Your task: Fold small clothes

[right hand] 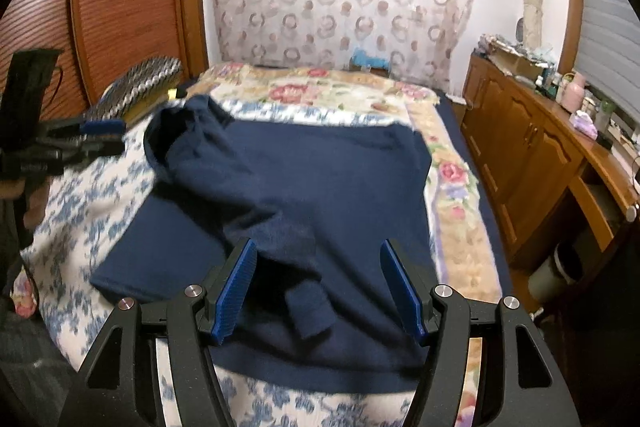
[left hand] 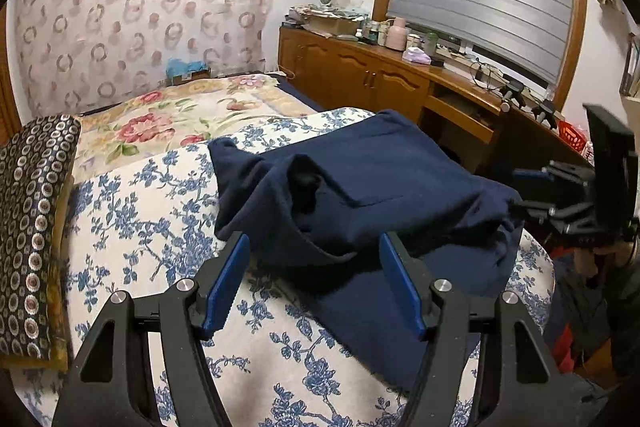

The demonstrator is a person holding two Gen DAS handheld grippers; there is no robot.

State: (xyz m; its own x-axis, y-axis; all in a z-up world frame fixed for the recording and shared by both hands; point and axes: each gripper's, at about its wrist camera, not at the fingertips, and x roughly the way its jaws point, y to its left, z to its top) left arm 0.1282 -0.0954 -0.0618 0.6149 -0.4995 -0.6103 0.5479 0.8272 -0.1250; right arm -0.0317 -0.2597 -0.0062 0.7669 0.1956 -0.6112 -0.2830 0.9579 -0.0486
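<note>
Your left gripper (left hand: 314,283) is nearest, jaws apart, nothing pinched; a fold of the sweater (left hand: 360,195) lies between the pads, untouched. Right gripper (right hand: 318,287): jaws apart too, empty, over the cuff. The sweater sits on the blue-floral cover (left hand: 160,211) of the bed (right hand: 460,187). Progress looks partial: 1 sleeve thrown across the body, hood end bunched, no neat packet yet. Count: 1 garment, 2 grippers.

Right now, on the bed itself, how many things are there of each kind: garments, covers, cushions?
Garments: 1, the navy sweatshirt
Covers: 2, the blue-flowered quilt and the pink-flowered blanket
Cushions: 1, the dark ring-patterned cushion
Total: 4
</note>
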